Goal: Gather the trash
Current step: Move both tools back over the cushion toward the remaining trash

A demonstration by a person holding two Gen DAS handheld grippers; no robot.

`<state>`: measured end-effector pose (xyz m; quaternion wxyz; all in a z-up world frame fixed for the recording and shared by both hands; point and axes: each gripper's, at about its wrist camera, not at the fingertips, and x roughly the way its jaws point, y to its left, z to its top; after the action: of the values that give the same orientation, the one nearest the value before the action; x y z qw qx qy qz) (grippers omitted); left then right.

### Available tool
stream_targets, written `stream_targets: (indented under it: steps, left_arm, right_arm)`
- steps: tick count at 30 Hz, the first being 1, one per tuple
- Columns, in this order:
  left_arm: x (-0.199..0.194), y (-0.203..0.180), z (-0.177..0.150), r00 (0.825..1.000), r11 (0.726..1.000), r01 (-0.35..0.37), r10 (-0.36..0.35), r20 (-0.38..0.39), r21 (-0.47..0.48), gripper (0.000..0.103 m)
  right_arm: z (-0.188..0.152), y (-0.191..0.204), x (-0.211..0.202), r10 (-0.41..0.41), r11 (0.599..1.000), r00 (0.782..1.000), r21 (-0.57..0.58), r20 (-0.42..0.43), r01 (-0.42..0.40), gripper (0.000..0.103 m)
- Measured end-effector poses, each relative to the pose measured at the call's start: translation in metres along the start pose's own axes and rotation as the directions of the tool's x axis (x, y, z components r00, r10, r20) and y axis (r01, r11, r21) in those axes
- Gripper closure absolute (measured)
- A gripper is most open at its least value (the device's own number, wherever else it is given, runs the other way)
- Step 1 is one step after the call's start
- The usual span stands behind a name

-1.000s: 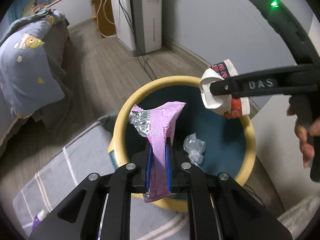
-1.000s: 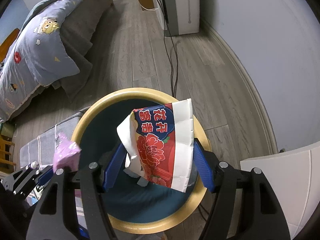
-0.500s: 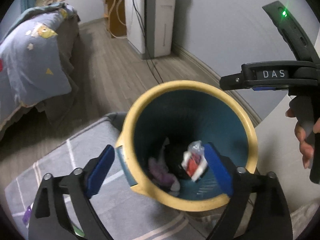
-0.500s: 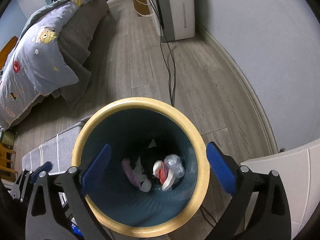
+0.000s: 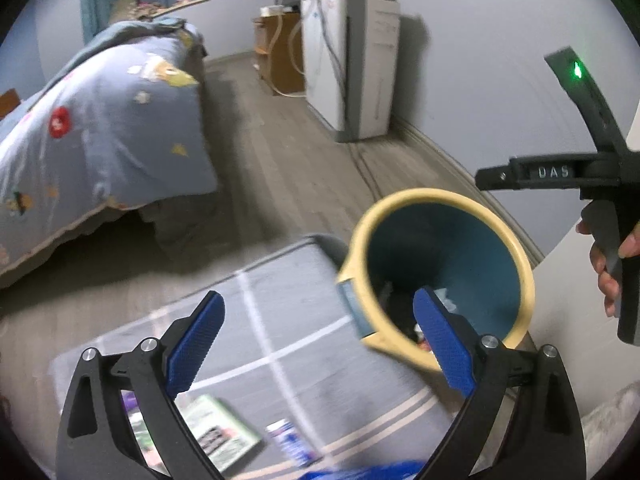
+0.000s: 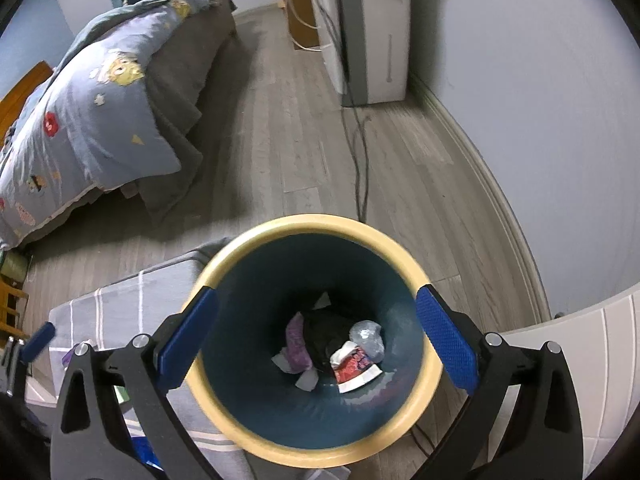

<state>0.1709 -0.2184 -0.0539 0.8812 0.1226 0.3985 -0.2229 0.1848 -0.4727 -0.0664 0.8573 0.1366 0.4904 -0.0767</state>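
Right tool [image 6: 316, 336] spread wide, empty, over bin [image 6: 320, 222], left tool [image 5: 318, 344] wide, empty, beside it

Crumpled red-and-white wrapper [image 6: 354, 366] and purple wrapper [image 6: 297, 341] inside yellow-rimmed bin [image 6: 312, 224]

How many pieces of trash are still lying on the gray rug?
3 at least: a green-and-white wrapper, a small blue-and-white packet right of it, and a purple scrap behind the left gripper. The blue item at the bottom edge is unclear; more may be hidden.
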Motion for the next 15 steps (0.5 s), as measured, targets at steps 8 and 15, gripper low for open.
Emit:
stream_targets:
  steps: [8, 15]
  left_arm:
    - [-0.054, 0.078, -0.016, 0.990, 0.989, -0.136, 0.138, 0.037, -0.062, 0.007]
    - [-0.077, 0.138, -0.056, 0.974, 0.959, -0.210, 0.221, 0.041, -0.191, 0.006]
  right_arm:
    - [-0.004, 0.049, -0.005, 0.033, 0.998, 0.999, -0.059, -0.011, -0.034, 0.006]
    - [-0.015, 0.099, -0.002, 0.052, 0.990, 0.998, -0.131, -0.040, -0.057, 0.006]
